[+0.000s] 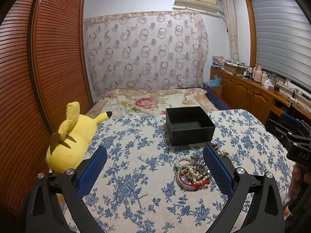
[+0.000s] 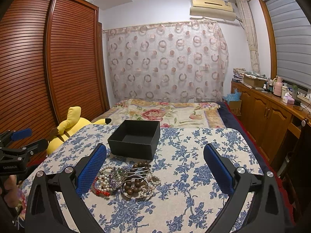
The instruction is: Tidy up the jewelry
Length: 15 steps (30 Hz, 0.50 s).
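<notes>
A tangled jewelry pile [image 1: 194, 172] lies on the floral-clothed table [image 1: 136, 136]: pearl strands, a red cord bracelet, a silver bangle and a purple crystal piece. In the right wrist view the pile [image 2: 126, 180] also shows brown wooden beads. An open black box [image 1: 189, 126] [image 2: 135, 138], with nothing in it, stands just behind the pile. My left gripper [image 1: 155, 149] is open above the table, its right finger beside the pile. My right gripper [image 2: 155, 147] is open too, its left finger next to the pile. Neither holds anything.
A yellow plush toy [image 1: 72, 139] lies at the table's left edge. Beyond the table is a bed [image 1: 151, 101]; a slatted wardrobe [image 1: 48, 58] stands left, a wooden cabinet [image 1: 248, 93] right. The right gripper [image 1: 279, 124] and a hand show at the far right, the left gripper [image 2: 37, 137] at the far left.
</notes>
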Each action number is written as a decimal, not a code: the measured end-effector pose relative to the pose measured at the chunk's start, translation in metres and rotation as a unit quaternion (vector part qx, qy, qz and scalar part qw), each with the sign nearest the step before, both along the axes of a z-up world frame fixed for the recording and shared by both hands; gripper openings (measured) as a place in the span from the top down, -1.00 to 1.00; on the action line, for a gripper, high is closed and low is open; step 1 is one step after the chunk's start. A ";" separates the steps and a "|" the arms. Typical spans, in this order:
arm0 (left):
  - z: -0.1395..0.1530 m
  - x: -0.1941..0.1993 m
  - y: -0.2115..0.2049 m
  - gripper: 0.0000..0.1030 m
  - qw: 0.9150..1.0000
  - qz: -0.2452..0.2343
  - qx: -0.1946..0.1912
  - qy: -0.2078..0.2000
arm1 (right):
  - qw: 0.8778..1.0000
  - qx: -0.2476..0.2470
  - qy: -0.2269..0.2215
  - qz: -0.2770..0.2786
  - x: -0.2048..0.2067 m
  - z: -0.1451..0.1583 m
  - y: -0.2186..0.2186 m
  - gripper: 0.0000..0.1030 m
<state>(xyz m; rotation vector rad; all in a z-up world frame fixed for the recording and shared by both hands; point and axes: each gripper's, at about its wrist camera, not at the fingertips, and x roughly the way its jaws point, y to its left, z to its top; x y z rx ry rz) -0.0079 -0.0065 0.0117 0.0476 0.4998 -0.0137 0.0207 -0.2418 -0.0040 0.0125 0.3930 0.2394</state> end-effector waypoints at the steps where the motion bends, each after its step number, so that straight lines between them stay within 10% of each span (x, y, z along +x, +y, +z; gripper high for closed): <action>1: 0.000 0.000 0.000 -0.85 1.000 0.000 0.000 0.000 | 1.000 0.000 0.000 0.000 0.000 0.000 0.000 -0.96; 15: 0.003 -0.002 0.000 -0.85 1.000 0.000 0.000 -0.001 | 1.000 0.000 0.000 0.001 0.000 0.000 0.000 -0.96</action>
